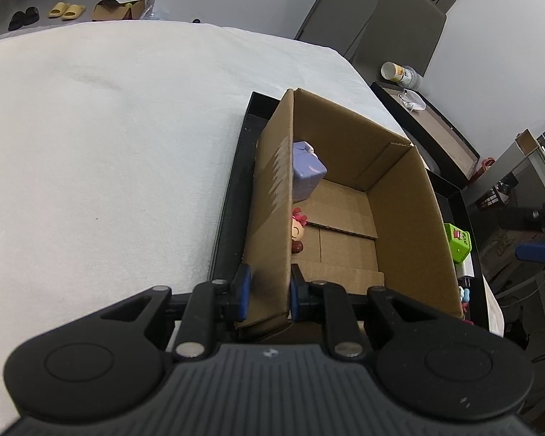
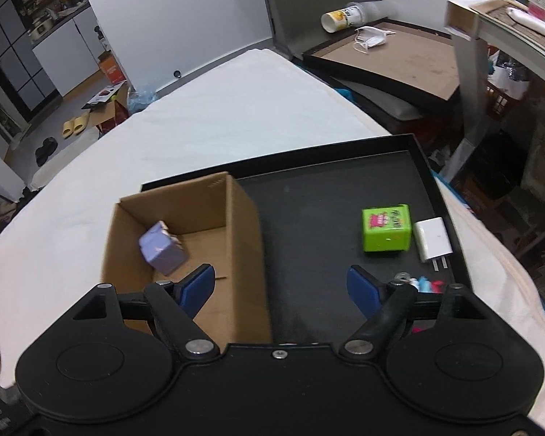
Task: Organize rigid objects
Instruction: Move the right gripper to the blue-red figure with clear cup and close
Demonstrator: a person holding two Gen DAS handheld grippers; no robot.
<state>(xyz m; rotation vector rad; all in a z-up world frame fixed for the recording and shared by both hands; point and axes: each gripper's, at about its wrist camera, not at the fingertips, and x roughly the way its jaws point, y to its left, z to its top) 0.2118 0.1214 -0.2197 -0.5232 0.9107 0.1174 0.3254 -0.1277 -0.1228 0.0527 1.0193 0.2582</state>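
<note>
An open cardboard box (image 1: 403, 200) stands on a black tray (image 1: 232, 196). My left gripper (image 1: 269, 294) is shut on the box's near left wall, one blue pad on each side. Inside lie a lilac cube (image 1: 307, 170) and a small red-haired figurine (image 1: 298, 230). In the right wrist view my right gripper (image 2: 279, 285) is open and holds nothing; it hangs over the box's right wall (image 2: 250, 218) and the tray (image 2: 309, 218). The lilac cube (image 2: 163, 250) is tilted in the box. A green cube (image 2: 385, 229) and a white charger (image 2: 434, 243) sit on the tray ahead to the right.
Small colourful toys (image 2: 427, 285) lie on the tray by my right finger. The tray rests on a white-covered table (image 2: 236, 116). Beyond it a second tray (image 2: 399, 61) holds a cup (image 2: 339, 16) lying on its side and a face mask (image 2: 372, 38). Shelving stands to the right.
</note>
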